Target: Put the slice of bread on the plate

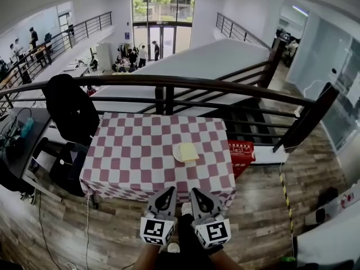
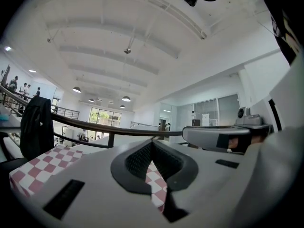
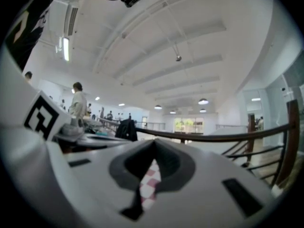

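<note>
The slice of bread (image 1: 188,151) is seen lying on the plate (image 1: 175,154), a pale yellow square on a pale round dish. The plate is set towards the right of the table (image 1: 129,162), which is covered with a red-and-white checked cloth. Whether the slice sits wholly within the rim cannot be made out at this size, though it appears to. The left gripper (image 1: 169,190) and the right gripper (image 1: 194,190) are held side by side at the table's near edge, well apart from the plate. Both are clenched with nothing between the jaws: in each gripper view the jaws are met at their tips, and only checked cloth is glimpsed through the gap behind them. The placing is judged to be done, and no further step of the task is seen to be left.
</note>
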Action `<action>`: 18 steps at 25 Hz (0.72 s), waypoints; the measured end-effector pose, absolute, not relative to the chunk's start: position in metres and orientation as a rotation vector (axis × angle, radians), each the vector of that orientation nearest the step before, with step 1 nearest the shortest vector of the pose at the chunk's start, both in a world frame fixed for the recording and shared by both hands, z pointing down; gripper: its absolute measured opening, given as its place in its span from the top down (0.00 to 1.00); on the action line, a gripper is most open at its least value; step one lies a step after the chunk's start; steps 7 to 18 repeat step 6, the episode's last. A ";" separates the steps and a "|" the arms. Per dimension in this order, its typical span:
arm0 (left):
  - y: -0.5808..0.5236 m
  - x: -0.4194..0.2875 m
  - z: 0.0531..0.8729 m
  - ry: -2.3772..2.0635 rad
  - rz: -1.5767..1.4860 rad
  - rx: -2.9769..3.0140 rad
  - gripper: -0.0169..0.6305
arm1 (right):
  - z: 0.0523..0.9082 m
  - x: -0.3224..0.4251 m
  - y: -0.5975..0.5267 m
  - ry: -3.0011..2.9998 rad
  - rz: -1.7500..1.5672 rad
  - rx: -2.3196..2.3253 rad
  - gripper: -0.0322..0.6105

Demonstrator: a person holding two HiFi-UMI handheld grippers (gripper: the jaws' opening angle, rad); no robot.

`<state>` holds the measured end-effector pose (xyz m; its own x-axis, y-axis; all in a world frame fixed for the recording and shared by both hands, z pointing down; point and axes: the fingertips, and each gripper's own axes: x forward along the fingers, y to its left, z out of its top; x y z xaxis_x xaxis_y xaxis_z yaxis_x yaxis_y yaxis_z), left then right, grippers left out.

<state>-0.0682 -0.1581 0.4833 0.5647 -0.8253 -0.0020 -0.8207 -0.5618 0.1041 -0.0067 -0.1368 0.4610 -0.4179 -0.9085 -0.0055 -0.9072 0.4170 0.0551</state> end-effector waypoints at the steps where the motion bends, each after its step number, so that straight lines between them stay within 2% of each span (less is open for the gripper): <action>1: -0.158 -0.068 0.484 -1.420 -0.082 2.693 0.95 | 0.462 -0.009 -0.137 -2.624 -0.075 1.667 0.93; 18: -0.162 -0.063 0.486 -1.391 -0.105 2.682 0.95 | 0.468 -0.019 -0.143 -2.608 -0.101 1.568 0.93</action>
